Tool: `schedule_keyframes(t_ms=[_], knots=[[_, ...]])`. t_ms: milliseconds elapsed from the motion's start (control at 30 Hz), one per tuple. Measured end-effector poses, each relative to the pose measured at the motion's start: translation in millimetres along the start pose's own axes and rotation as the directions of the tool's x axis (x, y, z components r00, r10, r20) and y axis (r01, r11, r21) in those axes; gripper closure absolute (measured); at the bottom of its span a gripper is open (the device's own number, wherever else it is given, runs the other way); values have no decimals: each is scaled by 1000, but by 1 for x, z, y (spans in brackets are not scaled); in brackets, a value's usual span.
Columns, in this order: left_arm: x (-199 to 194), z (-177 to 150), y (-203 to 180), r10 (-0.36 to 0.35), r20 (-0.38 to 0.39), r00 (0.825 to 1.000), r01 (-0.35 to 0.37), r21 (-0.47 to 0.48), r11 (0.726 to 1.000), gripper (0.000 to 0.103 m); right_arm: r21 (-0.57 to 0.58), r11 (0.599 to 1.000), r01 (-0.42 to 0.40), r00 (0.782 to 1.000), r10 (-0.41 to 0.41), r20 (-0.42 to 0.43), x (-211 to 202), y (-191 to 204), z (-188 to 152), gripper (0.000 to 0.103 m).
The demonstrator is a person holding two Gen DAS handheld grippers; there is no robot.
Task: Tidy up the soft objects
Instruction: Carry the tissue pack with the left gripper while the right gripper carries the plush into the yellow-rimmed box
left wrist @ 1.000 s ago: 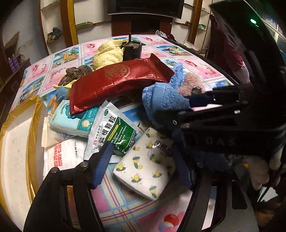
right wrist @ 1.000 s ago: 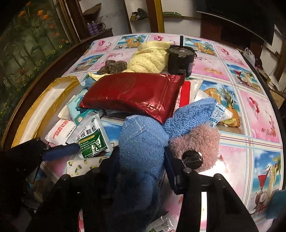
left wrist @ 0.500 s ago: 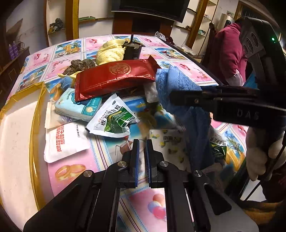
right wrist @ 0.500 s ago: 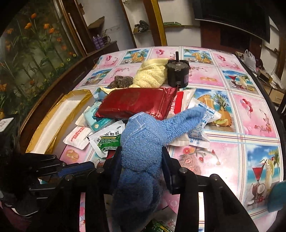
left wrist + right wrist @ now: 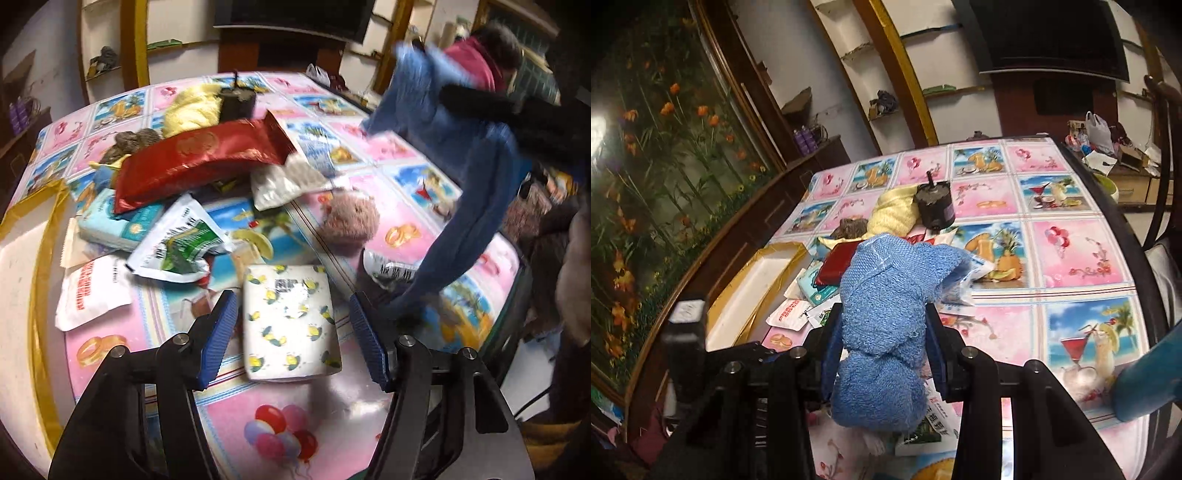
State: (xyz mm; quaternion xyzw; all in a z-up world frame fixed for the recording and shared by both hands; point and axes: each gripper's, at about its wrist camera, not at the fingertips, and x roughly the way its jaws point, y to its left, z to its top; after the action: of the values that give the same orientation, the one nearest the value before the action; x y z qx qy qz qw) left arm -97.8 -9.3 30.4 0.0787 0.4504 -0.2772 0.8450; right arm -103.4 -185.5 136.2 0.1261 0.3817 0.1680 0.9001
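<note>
A blue towel point(image 5: 886, 280) hangs bunched in the air with my right gripper point(image 5: 882, 317) shut on it. In the left wrist view the same towel point(image 5: 469, 184) dangles at the right, its tail near the table. My left gripper point(image 5: 291, 299) is opening low over the table. A white tissue pack point(image 5: 290, 325) printed with yellow fruit lies flat between its blue pads point(image 5: 218, 332), which do not touch it. A pink plush point(image 5: 351, 218) sits on the tablecloth beyond the pack. A yellow towel point(image 5: 192, 107) lies at the far side.
A red foil packet point(image 5: 199, 162) tops a heap of sachets and a pale blue tissue pack point(image 5: 122, 225). A black motor point(image 5: 934, 210) stands by the yellow towel. A gold-rimmed white tray point(image 5: 22, 295) lies at the left. A person in a red top point(image 5: 476, 62) stands past the table.
My right gripper has risen and carried the blue towel off the heap, uncovering the pink plush. My left gripper shut empty, then opened again around the tissue pack.
</note>
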Motion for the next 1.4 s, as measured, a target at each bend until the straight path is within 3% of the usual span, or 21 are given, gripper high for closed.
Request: schedule_keyframes(t_ms=[100,133,233,433,567,700,833,967,1100,1200,1400], knots=[[26,-4,-7,103,-63,993,-102,32,994,40,9,1000,-9,1000,8,16,-8,-4,0,62],[26,-4,-10,120,-37,992,-118,46,992,49,11,1000,-10,1000,10,17,-8,-4,0,62],[20,-3,-5,31,-26,999,-32,-14,999,51,15,1000,-27,1000,27,9,-9,-5,-3,62],[-47,-3,19,-30,106,994,42,-120,992,51,-37,996,-82,997,82,-16,-6,19,-5,62],[-103,-3,63,-5,186,983,46,-216,975,51,-90,985,-149,989,146,-39,2,51,3,62],[-135,1,122,82,192,978,-17,-315,949,51,-114,965,-235,970,227,-85,24,87,17,62],[-142,8,177,173,176,969,-94,-386,918,51,-94,939,-330,940,317,-128,55,122,40,62],[-132,10,227,160,170,972,-61,-476,878,51,-55,916,-397,905,381,-186,93,158,62,62],[-116,9,258,188,159,969,-80,-518,852,51,-26,920,-392,896,375,-239,137,186,71,62],[-97,7,282,199,134,971,-91,-561,823,51,-44,945,-323,919,303,-253,167,200,71,62],[-71,-3,314,207,83,975,-111,-622,775,51,-25,972,-232,922,212,-323,226,197,65,62]])
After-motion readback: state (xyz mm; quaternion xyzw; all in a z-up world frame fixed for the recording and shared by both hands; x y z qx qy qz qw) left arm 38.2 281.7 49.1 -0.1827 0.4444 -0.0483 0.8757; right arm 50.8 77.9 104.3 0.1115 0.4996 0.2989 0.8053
